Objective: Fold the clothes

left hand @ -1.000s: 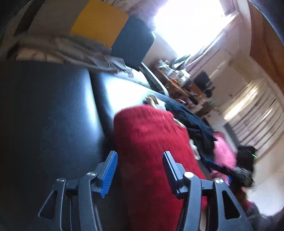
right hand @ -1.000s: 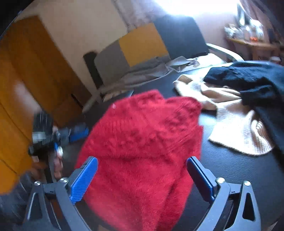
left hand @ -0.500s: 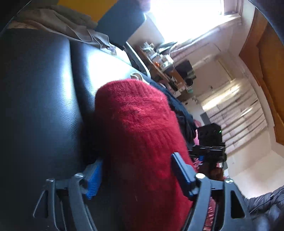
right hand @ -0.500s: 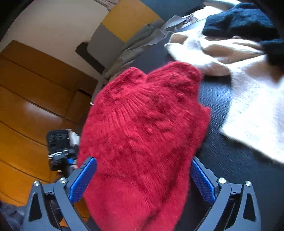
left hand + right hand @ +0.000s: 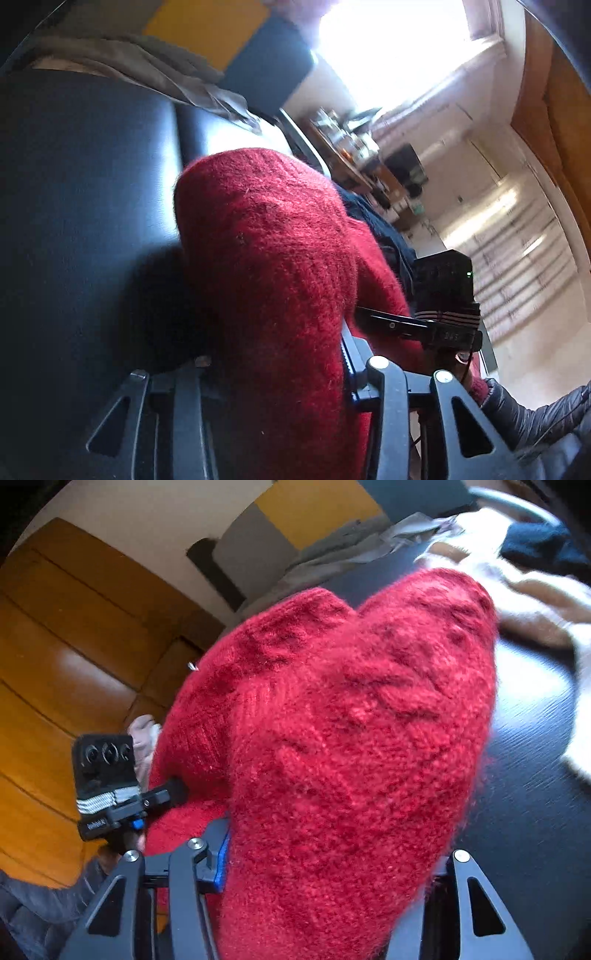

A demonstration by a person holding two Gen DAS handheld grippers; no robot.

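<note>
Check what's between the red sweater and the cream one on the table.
Only bare black tabletop separates the red sweater from the cream sweater; right wrist view shows it.

Black leather-look surface (image 5: 535,812) under a red knit sweater (image 5: 351,720), beige garment (image 5: 546,616) and navy garment (image 5: 543,546) beyond.

Bright window (image 5: 399,40) is seen at back; orange wood panels (image 5: 55,657) line wall; black tabletop (image 5: 74,206) is lit w/ glare.
</note>
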